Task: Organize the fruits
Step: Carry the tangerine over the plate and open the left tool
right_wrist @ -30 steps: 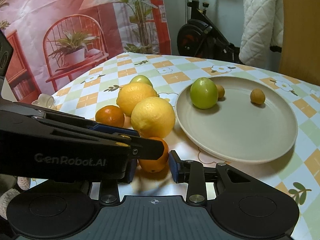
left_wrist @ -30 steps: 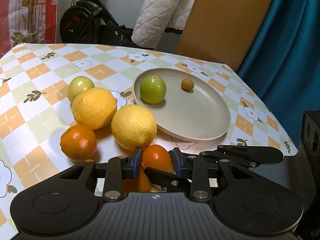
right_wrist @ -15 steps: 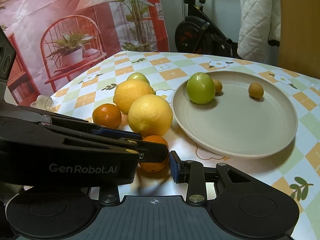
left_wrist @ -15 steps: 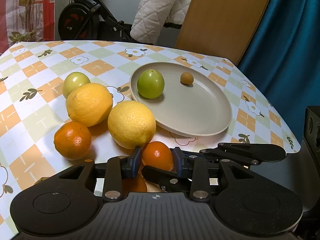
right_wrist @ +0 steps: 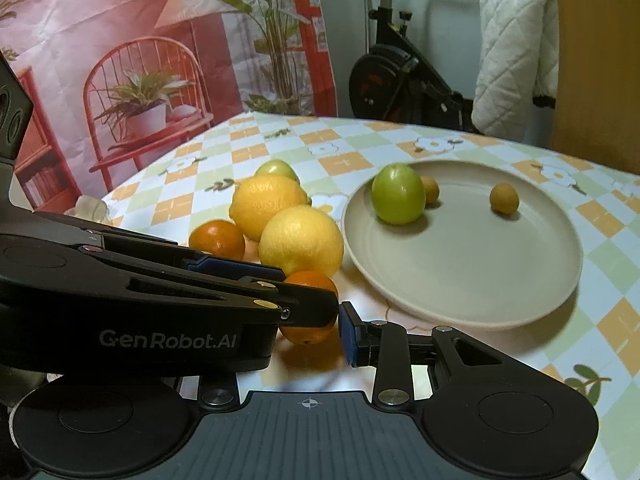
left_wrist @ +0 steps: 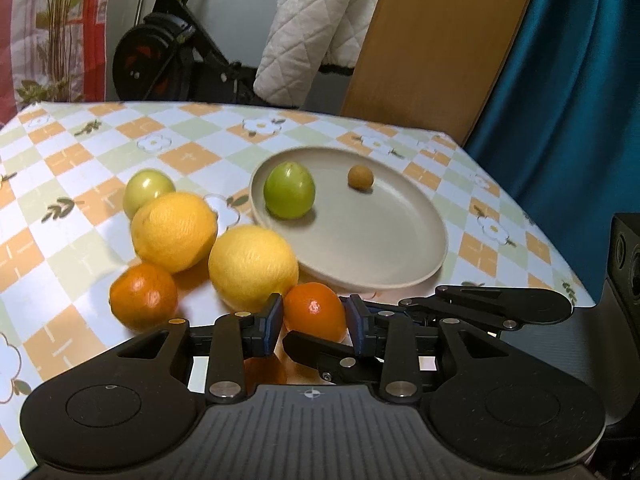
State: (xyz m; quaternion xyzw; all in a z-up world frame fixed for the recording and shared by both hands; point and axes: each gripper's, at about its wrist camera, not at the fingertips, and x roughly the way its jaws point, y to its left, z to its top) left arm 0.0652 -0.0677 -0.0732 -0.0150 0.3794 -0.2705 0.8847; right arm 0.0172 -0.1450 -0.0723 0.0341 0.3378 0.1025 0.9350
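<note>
Left wrist view: your left gripper (left_wrist: 314,322) has its blue pads closed against both sides of the small orange (left_wrist: 315,312), which sits just in front of the plate (left_wrist: 404,268) and touches the lemon (left_wrist: 253,266). Lift straight up before swinging toward the plate, so the lemon stays put.

Right wrist view: your right gripper (right_wrist: 320,330) is narrowly set and appears empty; its left finger is hidden behind the left gripper. Keep it clear of the orange's path.

An exercise bike (left_wrist: 160,56) draped with a white quilted blanket (left_wrist: 316,28) stands beyond the table, beside a wooden board (left_wrist: 432,44), a teal curtain (left_wrist: 568,92) and a red printed backdrop (right_wrist: 120,60).
</note>
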